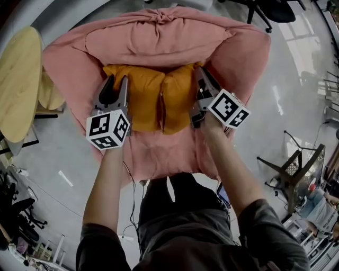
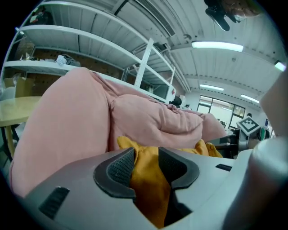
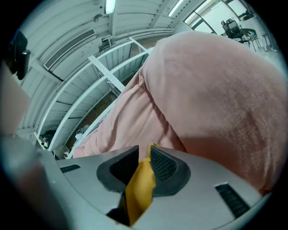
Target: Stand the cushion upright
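Observation:
An orange-yellow cushion (image 1: pixel 153 98) lies in the hollow of a big pink beanbag seat (image 1: pixel 159 37), creased down its middle. My left gripper (image 1: pixel 116 80) is at the cushion's left edge. In the left gripper view its jaws (image 2: pixel 146 164) stand apart, with cushion cloth (image 2: pixel 150 184) lying loosely between the pads. My right gripper (image 1: pixel 201 78) is at the cushion's right edge. The right gripper view shows it (image 3: pixel 144 164) shut on a thin fold of the cushion (image 3: pixel 138 191), with the pink seat (image 3: pixel 211 90) bulging beside it.
A round pale wooden table (image 1: pixel 18 79) stands to the left of the seat. A metal-framed chair (image 1: pixel 291 169) stands on the grey floor at the right, and an office chair base (image 1: pixel 262 13) at the top. The person's legs are right in front of the seat.

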Demonstrator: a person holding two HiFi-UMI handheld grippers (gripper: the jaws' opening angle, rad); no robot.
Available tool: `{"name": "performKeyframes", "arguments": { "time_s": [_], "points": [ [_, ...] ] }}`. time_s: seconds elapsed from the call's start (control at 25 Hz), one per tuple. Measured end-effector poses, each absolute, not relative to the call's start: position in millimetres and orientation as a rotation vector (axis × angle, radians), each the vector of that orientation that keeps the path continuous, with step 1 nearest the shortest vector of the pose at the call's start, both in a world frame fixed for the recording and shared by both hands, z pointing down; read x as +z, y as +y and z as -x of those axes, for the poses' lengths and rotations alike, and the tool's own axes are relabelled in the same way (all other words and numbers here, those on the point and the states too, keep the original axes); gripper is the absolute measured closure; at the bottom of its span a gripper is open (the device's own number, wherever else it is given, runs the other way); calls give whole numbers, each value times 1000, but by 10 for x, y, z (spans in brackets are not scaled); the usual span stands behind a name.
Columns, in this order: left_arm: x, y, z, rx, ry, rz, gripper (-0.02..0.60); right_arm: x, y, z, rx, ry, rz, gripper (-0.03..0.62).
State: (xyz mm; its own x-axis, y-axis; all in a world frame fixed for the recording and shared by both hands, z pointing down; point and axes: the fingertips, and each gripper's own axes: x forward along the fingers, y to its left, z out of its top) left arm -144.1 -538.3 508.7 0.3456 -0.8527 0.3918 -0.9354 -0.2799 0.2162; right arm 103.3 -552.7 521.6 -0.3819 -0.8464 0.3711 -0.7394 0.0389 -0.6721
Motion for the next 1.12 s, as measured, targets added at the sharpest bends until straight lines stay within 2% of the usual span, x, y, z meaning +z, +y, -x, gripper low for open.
{"name": "performKeyframes", "arguments": {
  "time_s": [0.56, 0.84, 0.92, 1.04, 1.12],
  "points": [
    [4765, -4837, 1521, 252, -1573, -2250, 413, 4882, -5036, -1168, -1175, 2189, 1684, 554],
    [4488, -4534, 1365, 239, -1499, -2320, 416, 4432, -4681, -882, -1014, 2431, 1580, 554],
    [4355, -4432, 1281, 224, -1452, -2361, 442, 4276, -4560, -760, -950, 2518, 1537, 554],
    [4136, -4257, 1117, 210, -1369, -2442, 517, 4086, -4368, -605, -855, 2641, 1487, 560],
    [4044, -4145, 1003, 224, -1318, -2496, 537, 4009, -4249, -519, -808, 2701, 1458, 563]
  ]
}}
